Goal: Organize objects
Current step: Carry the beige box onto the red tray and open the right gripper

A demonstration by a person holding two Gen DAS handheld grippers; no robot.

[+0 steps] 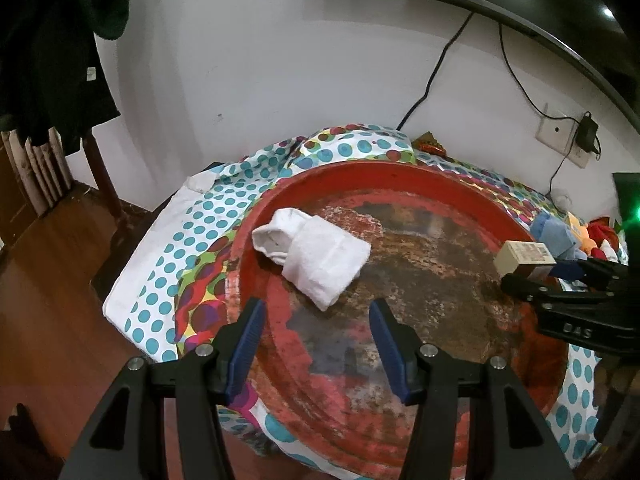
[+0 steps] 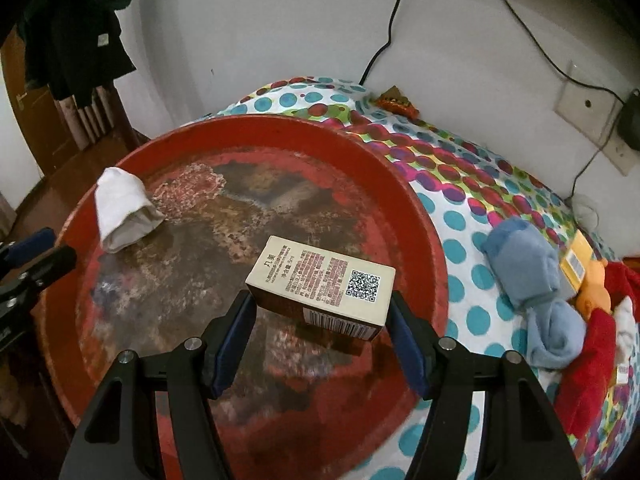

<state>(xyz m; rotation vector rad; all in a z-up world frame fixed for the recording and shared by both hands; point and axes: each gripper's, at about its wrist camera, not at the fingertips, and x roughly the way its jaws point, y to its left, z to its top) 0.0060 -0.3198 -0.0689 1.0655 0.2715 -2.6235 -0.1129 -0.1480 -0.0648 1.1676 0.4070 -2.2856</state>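
Now box [image 2: 320, 286] clamped between right fingers [image 2: 404, 336].

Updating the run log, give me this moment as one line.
left gripper open, empty | right gripper shut on QR-code box over red tray | rolled white sock in tray

A rolled sock [image 2: 122, 210] lies in the tray [image 2: 416, 216]; more socks [image 2: 532, 280], perhaps touching, lie to its right.
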